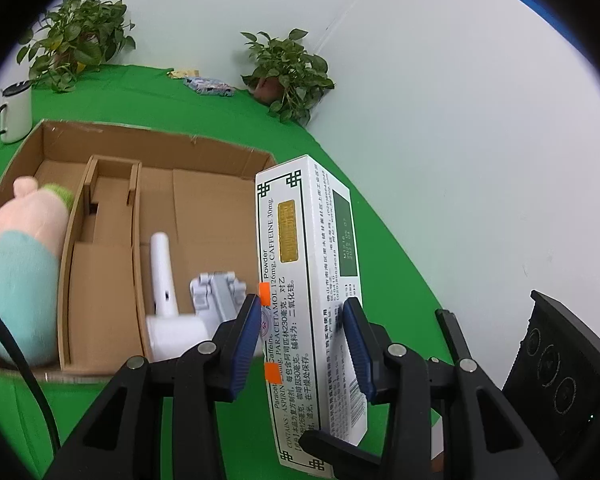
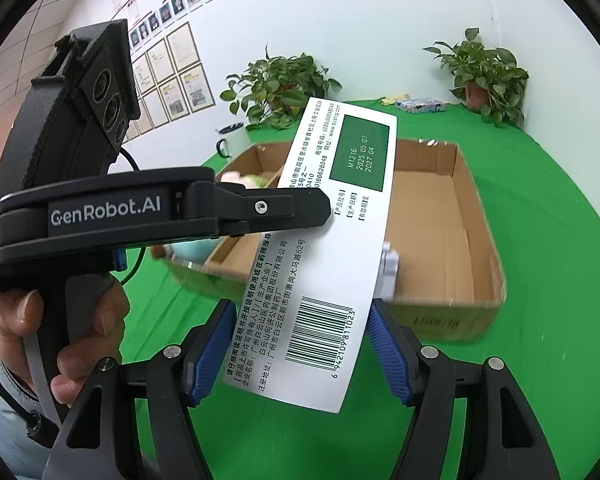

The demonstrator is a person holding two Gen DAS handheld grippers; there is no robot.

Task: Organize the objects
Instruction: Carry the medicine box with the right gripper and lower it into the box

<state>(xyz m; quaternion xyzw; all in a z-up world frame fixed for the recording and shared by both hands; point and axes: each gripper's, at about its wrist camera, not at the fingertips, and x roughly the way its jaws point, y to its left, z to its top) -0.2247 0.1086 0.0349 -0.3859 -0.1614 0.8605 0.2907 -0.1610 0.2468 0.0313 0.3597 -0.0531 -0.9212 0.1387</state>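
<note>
White medicine box [image 1: 300, 300], long and flat, printed with green borders and a barcode: held above the green table [image 1: 172, 100], near the front right corner of the carton [image 1: 156, 140].

Left gripper [image 1: 304, 344]: blue pads clamped on the box's two broad faces, seen in the left wrist view. Gripping.

Right gripper [image 2: 302, 350]: pads set against the box's long edges at the barcode end, no gap visible on either side. Judged gripping; both grippers share the one box.

Carton: brown corrugated card, open top, cardboard dividers making several compartments. Left compartment holds a plush toy [image 1: 24, 248], pink and pale blue. Centre-right compartment holds a white handled device [image 1: 164, 292] and a pale grey blocky item [image 1: 218, 292], identity unclear through blur. Far right floor of the carton looks bare in the right wrist view.

Background: two potted plants [image 1: 288, 72], a white mug [image 1: 16, 112], small packets [image 1: 208, 86] at the table's far edge.

Person's hand [image 2: 60, 332]: wrapped round the left gripper's handle, seen in the right wrist view.

Step in hand, by judgement: carrying the box toward the carton; not yet over a compartment.

Next move calls for: bringing the box across the near wall, choosing the bare right side so it clears the white device, lowering it flat, and easing both pairs of pads apart only once it rests. Both hands must travel together, or the box will twist between them.
</note>
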